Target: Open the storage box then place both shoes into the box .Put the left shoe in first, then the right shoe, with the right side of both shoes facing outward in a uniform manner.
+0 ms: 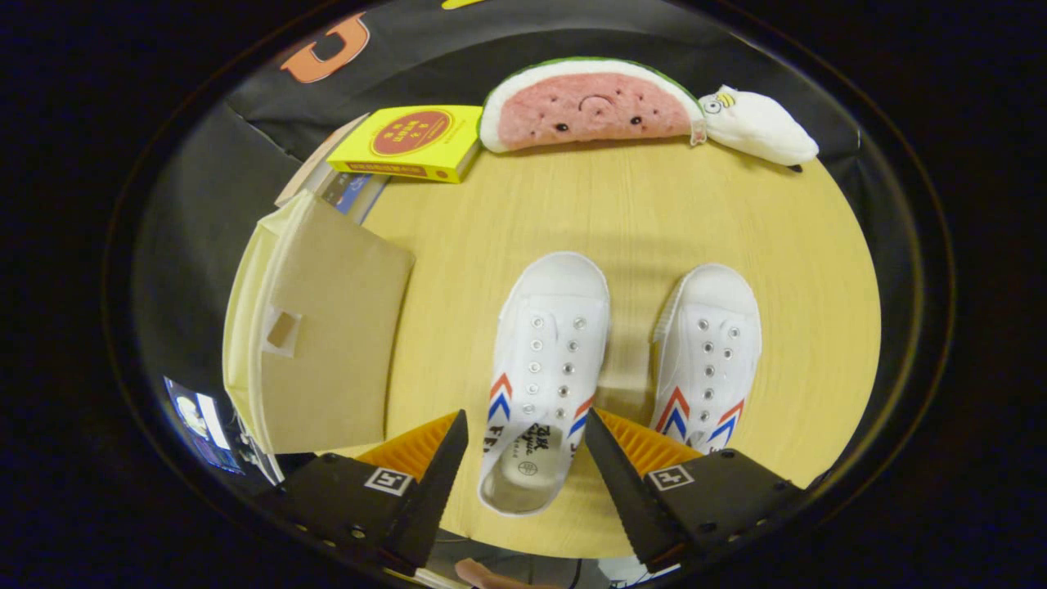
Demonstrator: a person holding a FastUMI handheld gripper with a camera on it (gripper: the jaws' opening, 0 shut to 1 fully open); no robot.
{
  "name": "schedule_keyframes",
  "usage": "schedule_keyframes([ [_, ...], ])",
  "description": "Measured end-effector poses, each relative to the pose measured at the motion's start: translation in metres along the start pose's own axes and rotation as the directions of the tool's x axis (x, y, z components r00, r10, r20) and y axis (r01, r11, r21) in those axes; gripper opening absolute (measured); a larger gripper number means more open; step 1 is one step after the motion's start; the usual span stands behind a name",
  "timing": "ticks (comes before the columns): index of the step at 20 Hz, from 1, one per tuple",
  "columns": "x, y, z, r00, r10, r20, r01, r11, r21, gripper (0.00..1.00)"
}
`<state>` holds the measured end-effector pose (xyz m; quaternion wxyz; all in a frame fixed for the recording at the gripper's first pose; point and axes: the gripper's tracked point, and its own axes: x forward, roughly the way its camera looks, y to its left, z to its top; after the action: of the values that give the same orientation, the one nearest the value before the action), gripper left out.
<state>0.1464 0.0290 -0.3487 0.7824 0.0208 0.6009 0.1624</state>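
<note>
Two white canvas shoes with red and blue chevrons stand side by side on the round wooden table (638,204), toes pointing away. The left shoe (546,360) has its heel opening between my fingers. The right shoe (708,352) lies just ahead of the right finger. My gripper (523,429) is open, its fingers on either side of the left shoe's heel without pressing on it. The beige storage box (319,327) sits to the left of the shoes with its lid, which has a small pull tab, lying shut.
A yellow box (409,141) rests on stacked books at the table's far left. A watermelon-slice plush (589,105) and a small white plush (757,123) lie along the far edge. A screen (200,425) glows beyond the table near the left finger.
</note>
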Motion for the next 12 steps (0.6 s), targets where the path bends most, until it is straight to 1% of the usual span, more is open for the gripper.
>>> schedule_keyframes([
  [5,0.020,-0.022,-0.023,0.995,-0.064,-0.078,0.060,0.997,-0.047,0.77],
  [7,0.031,-0.035,-0.024,0.989,-0.123,-0.085,0.117,0.991,-0.064,0.64],
  [8,0.031,-0.036,-0.025,0.987,-0.125,-0.103,0.118,0.991,-0.067,0.58],
  [9,0.033,-0.027,-0.018,0.991,-0.099,-0.093,0.093,0.993,-0.066,0.51],
  [10,0.036,-0.028,-0.014,0.992,-0.098,-0.075,0.093,0.993,-0.073,0.45],
  [11,0.036,-0.026,-0.010,0.994,-0.099,-0.055,0.094,0.992,-0.086,0.32],
  [12,0.038,-0.026,-0.006,0.994,-0.104,-0.029,0.100,0.989,-0.113,0.31],
])
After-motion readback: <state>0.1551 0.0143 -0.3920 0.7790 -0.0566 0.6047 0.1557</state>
